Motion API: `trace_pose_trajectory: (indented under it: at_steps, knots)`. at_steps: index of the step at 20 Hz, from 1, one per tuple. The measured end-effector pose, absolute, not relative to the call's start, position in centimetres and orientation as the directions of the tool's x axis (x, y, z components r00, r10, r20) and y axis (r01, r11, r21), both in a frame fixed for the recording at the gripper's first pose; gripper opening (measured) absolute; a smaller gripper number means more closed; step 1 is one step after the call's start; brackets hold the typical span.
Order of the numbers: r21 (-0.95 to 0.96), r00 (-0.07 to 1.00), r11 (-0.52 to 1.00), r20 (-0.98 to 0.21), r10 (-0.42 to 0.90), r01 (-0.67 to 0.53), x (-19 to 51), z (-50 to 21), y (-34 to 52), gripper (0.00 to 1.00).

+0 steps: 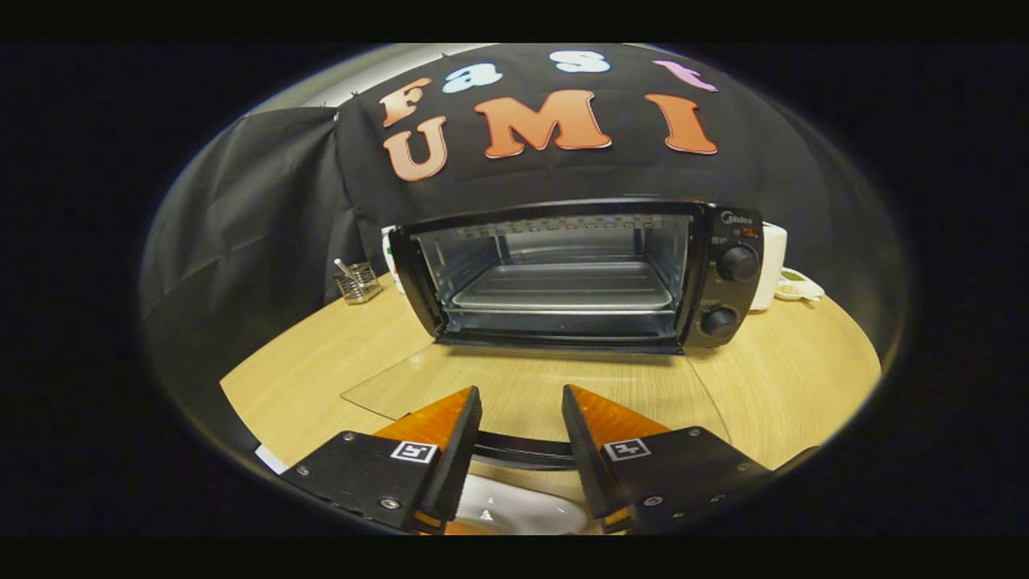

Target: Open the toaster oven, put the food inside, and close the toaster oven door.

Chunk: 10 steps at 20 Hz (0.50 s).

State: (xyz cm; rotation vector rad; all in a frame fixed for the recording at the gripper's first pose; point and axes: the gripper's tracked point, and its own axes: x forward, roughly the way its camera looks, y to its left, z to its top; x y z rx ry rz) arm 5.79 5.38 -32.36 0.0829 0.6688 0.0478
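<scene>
Your claw (521,418) hangs spread and pinching nothing, low over the near end of the tabletop (804,378). The toaster oven (579,273) stands ahead of it with its glass door (530,390) already dropped flat toward you, the dark handle (522,452) lying just between and below the fingers. Inside, the baking tray (563,289) sits bare on its rails. Beneath the fingers a white plate (514,511) peeks out with a sliver of something orange at its edge; that is probably the food, though too little shows to be sure. The danger here is the door: it lies between you and the plate, so if you dip for the food too steeply a finger may strike the glass or catch the handle. Lift the food well above the door before moving in, or it could drag across the glass.
</scene>
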Motion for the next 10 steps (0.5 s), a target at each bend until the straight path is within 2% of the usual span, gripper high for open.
trace_pose_trajectory:
  at_steps: [2, 10]
  knots:
    - [0.099, 0.753, 0.995, -0.654, 0.078, -0.017, 5.2, -33.3, 5.4, 0.60]
    - [0.068, 0.790, 0.996, -0.606, 0.089, -0.060, 3.6, -32.2, 4.7, 0.58]
